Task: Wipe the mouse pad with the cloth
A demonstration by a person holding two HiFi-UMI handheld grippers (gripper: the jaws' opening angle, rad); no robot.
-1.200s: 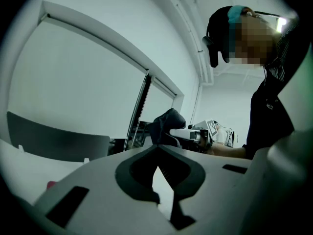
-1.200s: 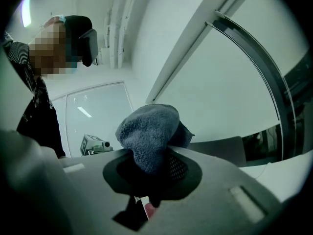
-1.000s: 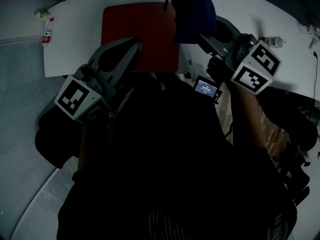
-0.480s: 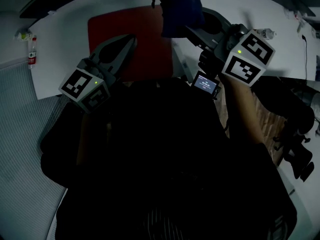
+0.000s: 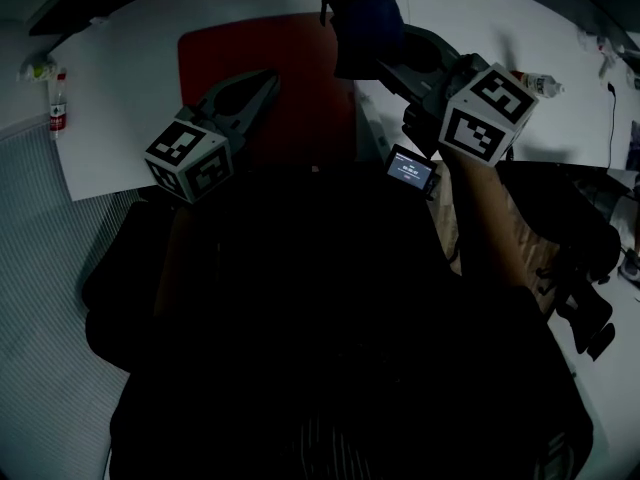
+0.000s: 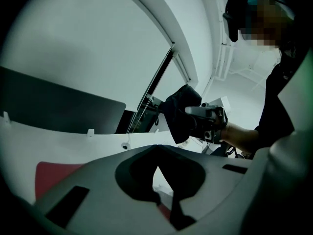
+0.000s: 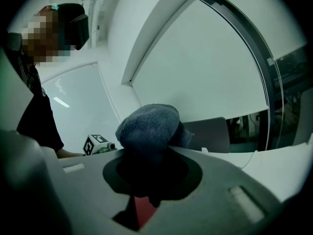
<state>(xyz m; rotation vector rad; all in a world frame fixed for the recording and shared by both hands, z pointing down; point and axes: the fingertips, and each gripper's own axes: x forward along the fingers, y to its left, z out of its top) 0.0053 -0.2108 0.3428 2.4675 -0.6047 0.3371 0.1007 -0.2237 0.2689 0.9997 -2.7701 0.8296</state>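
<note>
The red mouse pad lies on the white table. My right gripper is shut on a bunched dark blue cloth and holds it in the air over the pad's far right corner. In the right gripper view the cloth bulges above the jaws and a strip of the pad shows below. My left gripper hovers over the pad's near left part, its jaws shut with nothing between them. In the left gripper view its tips meet, and the cloth hangs beyond.
A small bottle stands at the table's left edge and another bottle lies at the right. A small lit screen sits by the near edge. A dark monitor stands at the back. Grey carpet lies to the left.
My left gripper has moved up and forward a little over the pad, its cube turned. The right gripper still holds the cloth in nearly the same place.
</note>
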